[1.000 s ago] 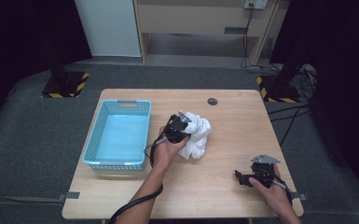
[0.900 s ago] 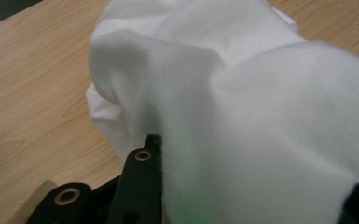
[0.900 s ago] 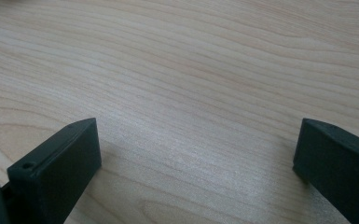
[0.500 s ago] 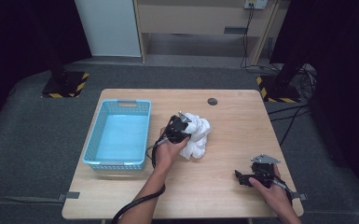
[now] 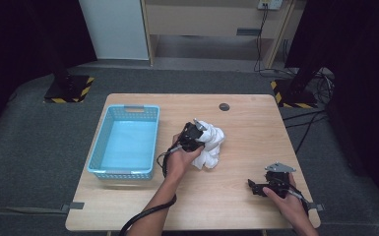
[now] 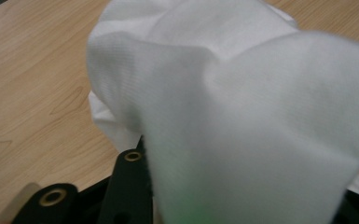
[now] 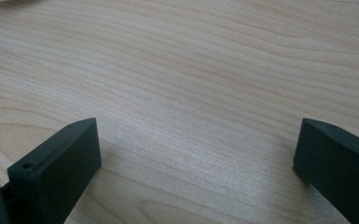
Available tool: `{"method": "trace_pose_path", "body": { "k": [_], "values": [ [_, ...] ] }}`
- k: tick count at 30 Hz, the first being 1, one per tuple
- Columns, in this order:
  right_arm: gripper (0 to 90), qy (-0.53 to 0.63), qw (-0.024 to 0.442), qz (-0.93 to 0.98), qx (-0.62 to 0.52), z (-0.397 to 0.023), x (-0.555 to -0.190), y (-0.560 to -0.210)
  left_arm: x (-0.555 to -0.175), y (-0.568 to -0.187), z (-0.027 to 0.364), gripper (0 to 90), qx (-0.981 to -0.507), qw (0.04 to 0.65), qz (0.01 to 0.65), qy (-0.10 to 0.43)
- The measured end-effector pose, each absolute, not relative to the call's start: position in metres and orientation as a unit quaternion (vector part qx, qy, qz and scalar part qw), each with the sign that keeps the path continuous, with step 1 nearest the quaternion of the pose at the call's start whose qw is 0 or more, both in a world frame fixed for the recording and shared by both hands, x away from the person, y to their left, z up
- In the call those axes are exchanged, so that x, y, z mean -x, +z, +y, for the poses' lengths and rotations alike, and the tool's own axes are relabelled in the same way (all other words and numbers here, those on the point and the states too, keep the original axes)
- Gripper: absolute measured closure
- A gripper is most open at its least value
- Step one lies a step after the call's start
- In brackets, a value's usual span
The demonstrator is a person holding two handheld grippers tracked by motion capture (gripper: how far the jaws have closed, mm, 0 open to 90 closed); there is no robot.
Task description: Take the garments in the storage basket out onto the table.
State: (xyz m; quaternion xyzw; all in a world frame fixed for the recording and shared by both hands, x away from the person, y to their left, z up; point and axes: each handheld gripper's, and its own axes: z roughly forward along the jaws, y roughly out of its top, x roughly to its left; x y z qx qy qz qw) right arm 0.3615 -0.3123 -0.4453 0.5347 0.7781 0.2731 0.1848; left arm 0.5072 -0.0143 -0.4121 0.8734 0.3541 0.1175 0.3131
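Note:
A crumpled white cloth (image 5: 211, 145) lies near the middle of the wooden table (image 5: 256, 123). My left gripper (image 5: 197, 133) is pushed into its left side. In the left gripper view the cloth (image 6: 242, 84) bunches up from between the black jaws and hides most of them, so the left gripper (image 6: 242, 186) looks shut on a fold. My right gripper (image 5: 254, 188) rests low over the table's front right corner, pointing left. In its own view the right gripper (image 7: 196, 140) stands wide open over bare wood, holding nothing.
A light blue plastic basket (image 5: 123, 173) with nothing in it stands on the table's left side, just left of my left hand. A small dark round disc (image 5: 224, 106) sits near the far edge. Dark floor surrounds the table.

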Motion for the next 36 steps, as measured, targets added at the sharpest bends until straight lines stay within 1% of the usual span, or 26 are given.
{"method": "trace_pose_path", "body": {
  "k": [3,4,5,6,7,8,11,16,23,26,36],
  "values": [
    [0.5,0.273,0.185,0.778,-0.535,-0.312,-0.361,-0.445,-0.508,-0.412,-0.015,44.4,-0.872,0.309,0.359,0.119],
    [0.5,0.273,0.185,0.778,-0.535,-0.312,-0.361,-0.445,-0.508,-0.413,-0.015,44.4,-0.872,0.307,0.362,0.118],
    [0.6,0.273,0.185,0.778,-0.535,-0.312,-0.361,-0.445,-0.509,-0.413,-0.015,31.1,-0.872,0.305,0.366,0.115],
    [0.6,0.273,0.185,0.778,-0.535,-0.312,-0.361,-0.445,-0.51,-0.412,-0.015,31.1,-0.872,0.302,0.368,0.114],
    [0.5,0.273,0.185,0.778,-0.535,-0.312,-0.362,-0.445,-0.51,-0.412,-0.015,17.5,-0.87,0.301,0.372,0.117],
    [0.5,0.273,0.185,0.778,-0.535,-0.312,-0.362,-0.445,-0.512,-0.41,-0.014,11.4,-0.867,0.3,0.38,0.12],
    [0.5,0.273,0.185,0.778,-0.535,-0.312,-0.362,-0.445,-0.512,-0.406,-0.012,5.4,-0.864,0.305,0.383,0.12],
    [0.5,0.273,0.185,0.778,-0.535,-0.312,-0.362,-0.445,-0.51,-0.4,-0.012,3.0,-0.864,0.312,0.377,0.117],
    [0.5,0.273,0.185,0.778,-0.535,-0.312,-0.362,-0.445,-0.507,-0.393,-0.01,3.2,-0.861,0.328,0.373,0.11],
    [0.5,0.273,0.185,0.778,-0.535,-0.312,-0.362,-0.445,-0.507,-0.387,-0.007,3.5,-0.851,0.347,0.381,0.103],
    [0.5,0.273,0.185,0.778,-0.535,-0.312,-0.362,-0.445,-0.503,-0.373,-0.005,4.1,-0.844,0.369,0.376,0.103]
  ]
}}
